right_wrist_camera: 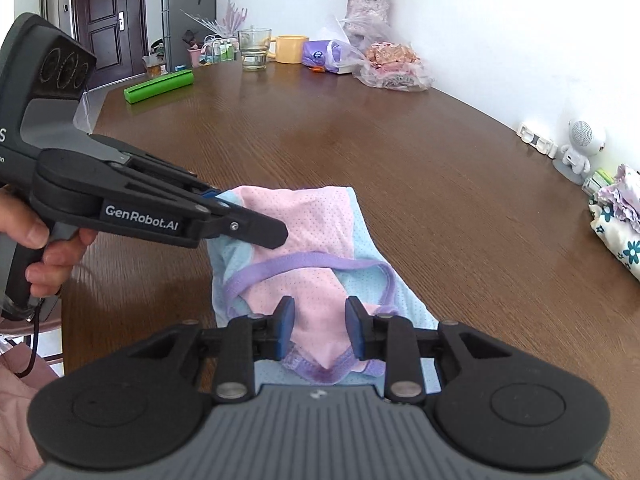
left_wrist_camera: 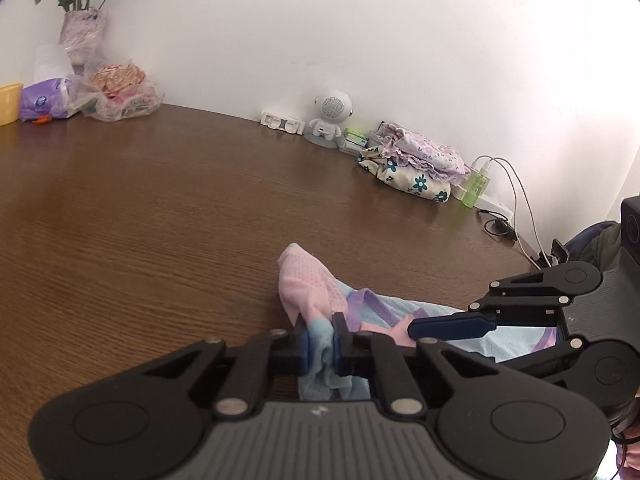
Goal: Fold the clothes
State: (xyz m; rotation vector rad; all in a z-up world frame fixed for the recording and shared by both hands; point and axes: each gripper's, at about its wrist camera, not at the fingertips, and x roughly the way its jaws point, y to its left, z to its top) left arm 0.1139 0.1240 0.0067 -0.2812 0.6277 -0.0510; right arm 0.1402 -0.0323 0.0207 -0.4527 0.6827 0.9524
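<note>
A small pink and light-blue mesh garment (right_wrist_camera: 312, 224) with purple trim lies on the brown wooden table (right_wrist_camera: 440, 184). My left gripper (left_wrist_camera: 320, 344) is shut on a bunched pink and blue edge of the garment (left_wrist_camera: 304, 284). In the right wrist view the left gripper (right_wrist_camera: 276, 236) comes in from the left, held by a person's hand (right_wrist_camera: 48, 248), and pinches the cloth's left side. My right gripper (right_wrist_camera: 320, 328) is open, its blue pads either side of the near pink part above the purple hem. The left wrist view shows the right gripper (left_wrist_camera: 460, 340) over the blue cloth.
A stack of folded floral clothes (left_wrist_camera: 416, 160) sits by the wall, beside a white robot-shaped speaker (left_wrist_camera: 330, 116), a green bottle (left_wrist_camera: 476, 184) and cables. At the far end stand a flower vase (right_wrist_camera: 366, 4), plastic bags (right_wrist_camera: 392, 66), a yellow cup (right_wrist_camera: 290, 49), a glass (right_wrist_camera: 254, 50) and a green box (right_wrist_camera: 158, 86).
</note>
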